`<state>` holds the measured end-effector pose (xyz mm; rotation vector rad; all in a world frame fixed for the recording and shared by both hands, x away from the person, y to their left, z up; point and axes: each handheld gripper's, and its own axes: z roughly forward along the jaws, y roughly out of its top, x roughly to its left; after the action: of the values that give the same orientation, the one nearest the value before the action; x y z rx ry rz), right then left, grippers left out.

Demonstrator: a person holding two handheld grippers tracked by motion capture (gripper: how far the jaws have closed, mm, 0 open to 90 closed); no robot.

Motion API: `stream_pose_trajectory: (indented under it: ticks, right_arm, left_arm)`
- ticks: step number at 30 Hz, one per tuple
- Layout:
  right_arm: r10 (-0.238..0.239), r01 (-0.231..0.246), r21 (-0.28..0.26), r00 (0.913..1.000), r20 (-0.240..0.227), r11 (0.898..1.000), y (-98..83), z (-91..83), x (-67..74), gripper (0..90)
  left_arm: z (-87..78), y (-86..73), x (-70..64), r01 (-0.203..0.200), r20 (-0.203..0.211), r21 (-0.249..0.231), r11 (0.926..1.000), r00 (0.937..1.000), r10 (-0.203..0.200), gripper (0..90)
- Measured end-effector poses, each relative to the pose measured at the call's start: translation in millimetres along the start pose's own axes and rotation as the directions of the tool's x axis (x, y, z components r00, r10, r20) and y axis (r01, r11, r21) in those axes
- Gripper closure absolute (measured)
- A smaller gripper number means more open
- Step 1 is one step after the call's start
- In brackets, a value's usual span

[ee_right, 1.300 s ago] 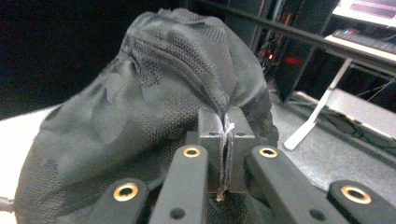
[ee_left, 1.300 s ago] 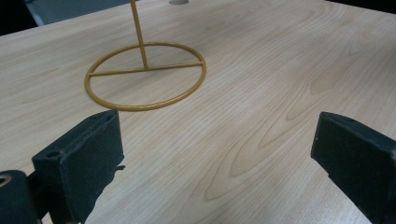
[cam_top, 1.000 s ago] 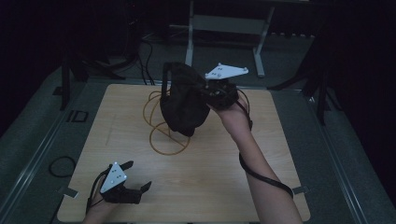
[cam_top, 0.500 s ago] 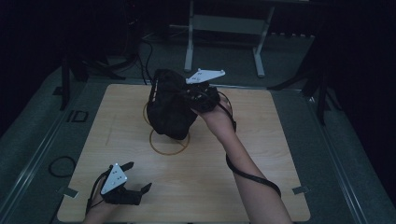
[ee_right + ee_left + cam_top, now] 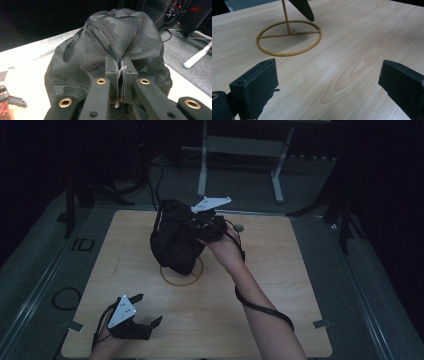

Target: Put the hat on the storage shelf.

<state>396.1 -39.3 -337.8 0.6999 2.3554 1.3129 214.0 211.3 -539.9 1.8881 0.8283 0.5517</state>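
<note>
Right gripper (image 5: 192,227) is clamped on the black cap (image 5: 175,240), jaws pinched tight on a fold of the fabric (a frayed thread sticks out between the pads in the right gripper view). Cap hangs in the air over the middle of the wooden table (image 5: 280,270), draped around the upright of the gold wire stand (image 5: 181,276), whose ring base lies flat on the wood right under the cap's lower edge. In the left gripper view the ring base and thin post are plain, with a dark tip of the cap dangling over the ring's far side. Left gripper (image 5: 142,320) sits low at the table's near left corner, jaws spread wide, nothing between them, well apart from the stand. Cable trails along the right forearm (image 5: 260,307).
</note>
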Motion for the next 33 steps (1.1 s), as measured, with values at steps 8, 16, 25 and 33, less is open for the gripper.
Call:
stream_pose_trajectory:
  ticks: [8,16,25,33]
  right_arm:
    - [0.015,-0.015,0.017,0.9997,-0.020,1.000,-2.8,9.7,-0.4,63.4]
    - [0.011,-0.011,0.011,0.9999,-0.005,1.000,0.2,5.0,0.2,43.5]
    - [0.039,-0.039,-0.014,0.9992,-0.013,0.999,-2.5,-6.6,-5.5,26.6]
    - [0.027,-0.028,-0.015,0.9984,-0.050,1.000,-16.8,-17.4,-9.6,13.0]
  left_arm:
    - [1.1,-0.3,-1.5,-0.002,0.008,0.003,1.0000,1.0000,0.001,2.9]
    - [0.8,0.1,-1.0,0.005,0.007,-0.006,1.0000,1.0000,-0.005,2.9]
    - [0.8,-0.7,-0.4,0.015,-0.002,-0.012,0.9998,0.9999,-0.015,2.9]
    - [1.9,-1.1,-0.1,0.015,-0.001,-0.011,0.9998,0.9999,-0.015,2.9]
